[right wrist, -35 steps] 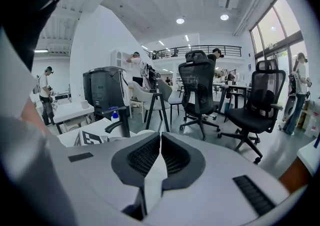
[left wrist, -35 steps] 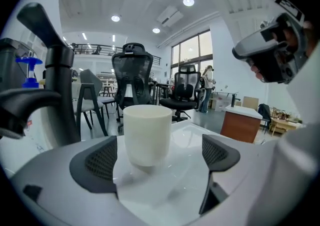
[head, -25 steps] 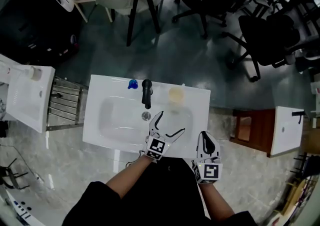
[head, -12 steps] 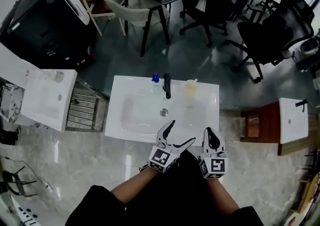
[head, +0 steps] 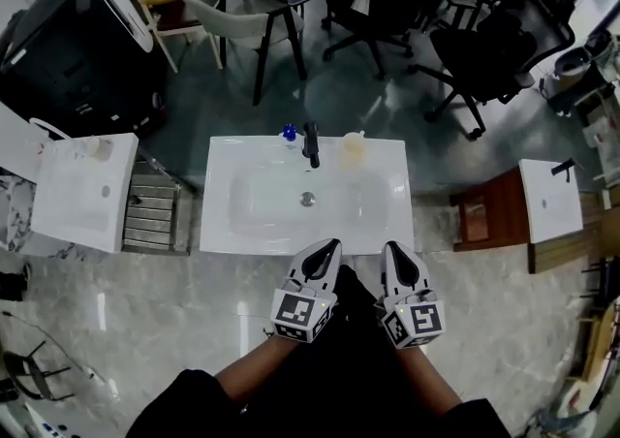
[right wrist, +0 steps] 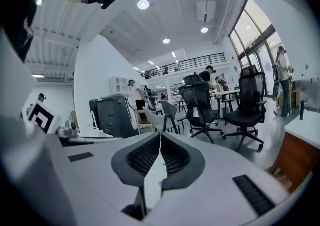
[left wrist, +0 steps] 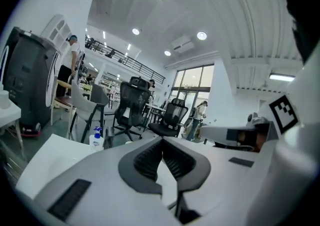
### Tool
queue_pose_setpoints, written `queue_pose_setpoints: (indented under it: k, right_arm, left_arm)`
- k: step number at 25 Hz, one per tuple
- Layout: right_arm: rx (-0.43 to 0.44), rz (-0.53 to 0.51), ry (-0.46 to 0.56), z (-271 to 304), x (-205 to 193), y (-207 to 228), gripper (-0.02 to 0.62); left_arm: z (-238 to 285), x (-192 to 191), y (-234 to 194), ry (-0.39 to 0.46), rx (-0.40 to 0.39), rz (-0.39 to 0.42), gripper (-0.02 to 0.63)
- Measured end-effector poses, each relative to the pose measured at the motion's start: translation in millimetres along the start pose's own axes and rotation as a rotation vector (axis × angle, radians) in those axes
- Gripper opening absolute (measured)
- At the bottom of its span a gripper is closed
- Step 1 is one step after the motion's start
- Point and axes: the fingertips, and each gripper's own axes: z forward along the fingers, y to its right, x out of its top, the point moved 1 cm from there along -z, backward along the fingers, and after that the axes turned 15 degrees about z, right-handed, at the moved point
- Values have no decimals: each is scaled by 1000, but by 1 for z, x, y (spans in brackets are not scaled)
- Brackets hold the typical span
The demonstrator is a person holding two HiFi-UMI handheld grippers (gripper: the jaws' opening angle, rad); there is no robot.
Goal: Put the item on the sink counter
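In the head view the white sink counter (head: 218, 233) lies just ahead of both grippers. At its back rim stand a black faucet (head: 310, 143), a small blue-capped bottle (head: 289, 134) to its left and a pale yellowish container (head: 353, 148) to its right. My left gripper (head: 330, 247) hovers at the counter's front edge; its jaws are closing and meet with nothing between them. My right gripper (head: 395, 252) is beside it, shut and empty. The left gripper view shows the touching pads (left wrist: 150, 157) and the bottle (left wrist: 96, 137) far off. The right gripper (right wrist: 160, 137) points past the counter.
Another white sink unit (head: 82, 189) and a metal rack (head: 150, 213) stand to the left. A wooden cabinet (head: 489, 218) and a third sink (head: 549, 199) are to the right. Chairs (head: 252, 0), black office chairs (head: 484, 58) and a dark machine (head: 68, 39) fill the floor beyond.
The left gripper's jaws went from wide open to shut. Both grippers drew back from over the basin to the counter's front edge, and the view shifted.
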Motion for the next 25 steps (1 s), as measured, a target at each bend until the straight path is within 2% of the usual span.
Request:
queue_pose_setpoints:
  k: [7, 10, 14, 17, 20, 25]
  right_arm:
    - [-4, -125, -6, -5, -1, -19, 34]
    - [14, -126, 20, -7, 5, -25, 32]
    - [35, -147, 57, -23, 12, -22, 32]
    - [6, -125, 75, -42, 15, 1, 32]
    - [-26, -136, 78, -58, 15, 20, 32]
    - [17, -168, 89, -68, 12, 9, 32]
  left_arm:
    - [-29, 21, 4, 5, 60, 71, 15]
    - [-43, 31, 2, 19, 95, 102, 15]
    - [-64, 54, -3, 118, 133, 148, 15]
    - [-74, 50, 0, 105, 163, 159, 15]
    - [-65, 46, 15, 91, 154, 162, 15]
    - [-63, 50, 27, 115, 163, 180, 15]
